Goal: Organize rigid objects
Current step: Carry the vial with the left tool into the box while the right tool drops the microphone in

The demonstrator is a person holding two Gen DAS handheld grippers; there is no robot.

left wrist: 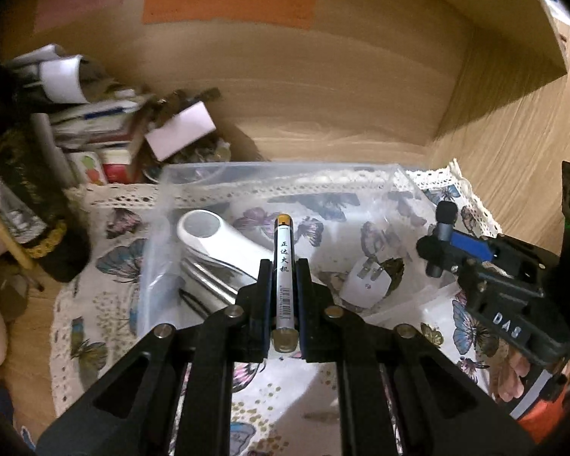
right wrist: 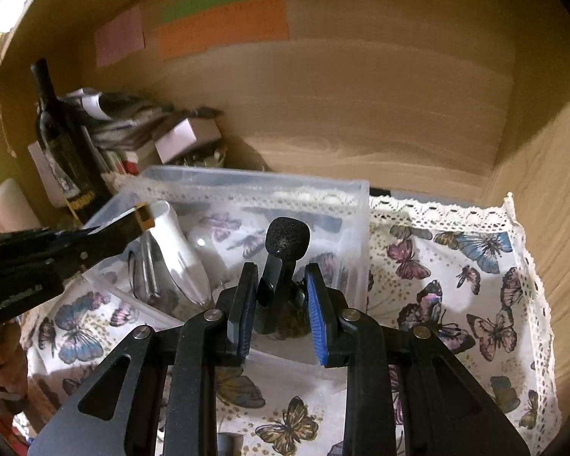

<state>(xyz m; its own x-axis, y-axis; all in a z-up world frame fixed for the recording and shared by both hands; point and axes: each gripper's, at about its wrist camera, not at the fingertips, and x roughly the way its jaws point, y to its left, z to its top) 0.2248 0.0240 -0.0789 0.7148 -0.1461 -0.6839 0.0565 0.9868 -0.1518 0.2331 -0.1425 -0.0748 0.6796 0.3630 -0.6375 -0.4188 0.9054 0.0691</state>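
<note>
A slim white lighter with black Chinese lettering and gold-coloured ends is pinched lengthwise between the jaws of the left gripper, its far tip poking over the near wall of a clear plastic bin. In the right wrist view the same lighter shows only as a gold end at the left gripper's tip, above the bin's left corner. The right gripper has its jaws clamped on a small black clip-on microphone with a foam head, held above the bin's near side; from the left it appears as a microphone at the right gripper's tip. Inside the bin lie a white handheld device with a round face, a metal piece beside it, and a white plug adapter. The bin stands on a butterfly-print cloth with a lace edge, inside a wooden shelf. A dark bottle and stacked boxes sit left behind.
</note>
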